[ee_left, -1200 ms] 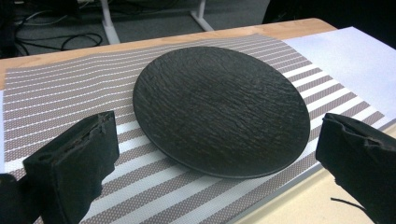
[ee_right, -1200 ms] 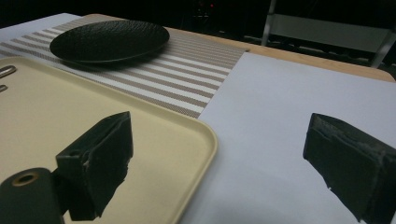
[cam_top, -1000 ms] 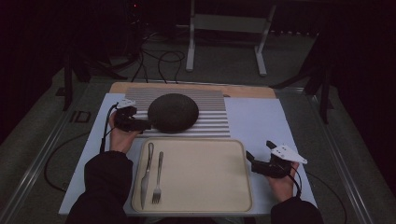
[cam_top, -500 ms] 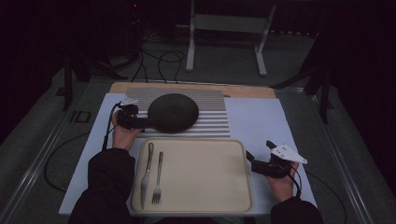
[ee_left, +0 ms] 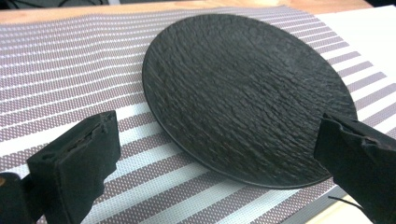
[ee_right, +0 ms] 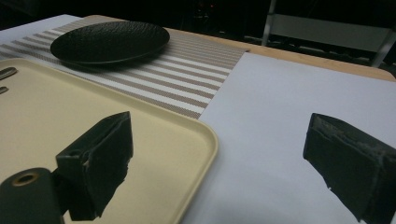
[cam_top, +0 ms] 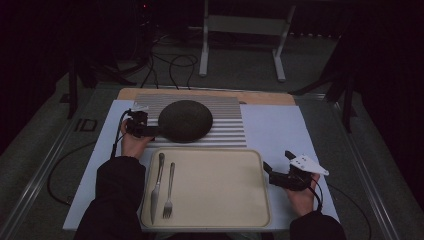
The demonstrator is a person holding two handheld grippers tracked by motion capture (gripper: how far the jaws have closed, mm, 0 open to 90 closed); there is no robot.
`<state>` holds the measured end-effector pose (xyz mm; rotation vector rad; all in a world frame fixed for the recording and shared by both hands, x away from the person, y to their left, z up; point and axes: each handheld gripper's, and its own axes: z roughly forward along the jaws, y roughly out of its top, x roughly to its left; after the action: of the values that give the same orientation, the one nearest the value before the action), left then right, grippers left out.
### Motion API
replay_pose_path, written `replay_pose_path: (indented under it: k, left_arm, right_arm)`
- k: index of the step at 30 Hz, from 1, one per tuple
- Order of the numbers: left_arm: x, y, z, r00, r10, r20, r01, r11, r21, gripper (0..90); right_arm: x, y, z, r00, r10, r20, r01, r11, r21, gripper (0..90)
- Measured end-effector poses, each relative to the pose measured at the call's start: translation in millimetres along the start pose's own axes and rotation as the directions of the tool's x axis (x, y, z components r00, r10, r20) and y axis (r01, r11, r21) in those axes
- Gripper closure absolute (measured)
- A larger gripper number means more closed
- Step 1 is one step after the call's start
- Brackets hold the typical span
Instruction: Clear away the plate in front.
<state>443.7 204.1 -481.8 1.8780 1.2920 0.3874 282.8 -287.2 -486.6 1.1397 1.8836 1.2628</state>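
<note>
Reaching plate point(ee_left: 247, 93) rim, left gripper point(cam_top: 150, 131) jaws wide | right gripper point(cam_top: 270, 175) jaws wide beside tray point(cam_top: 215, 220)

Plate point(ee_left: 247, 93) matt black, rough bark-like ridged texture, looks like stoneware; striped placemat point(ee_left: 60, 70) woven, fine mesh weave, matt; tray point(ee_right: 70, 116) smooth cream plastic, slight sheen. Knife point(cam_top: 156, 186) and fork point(cam_top: 169, 190) shiny metal; white sheet point(ee_right: 280, 121) smooth, matt, paper-like; wooden edge point(ee_right: 299, 58) at the far side; left gripper point(ee_left: 219, 158) jaw pads matt black, rubbery, worn edges.
</note>
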Motion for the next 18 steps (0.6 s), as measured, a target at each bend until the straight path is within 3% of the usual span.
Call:
replay_pose_path:
  k: [10, 12, 18]
  left_arm:
    - [1.3, 1.1, 14.7, 0.9998, -0.019, -0.001, 0.019, 0.9991, 0.038, 1.8]
    - [3.5, -0.4, 18.6, 0.9987, -0.049, 0.013, 0.048, 0.9977, 0.048, 2.7]
    - [8.3, -2.8, 25.2, 0.9950, -0.091, 0.041, 0.088, 0.9934, 0.073, 7.3]
  right_arm:
    - [-0.3, 0.1, -0.6, 1.0000, 0.004, -0.003, -0.004, 1.000, -0.002, 8.2]
    - [-0.6, 0.0, -0.6, 1.0000, 0.003, -0.003, -0.003, 1.000, -0.001, 8.2]
    - [-0.7, 0.0, -0.7, 1.0000, 0.005, -0.004, -0.005, 1.000, -0.001, 8.2]
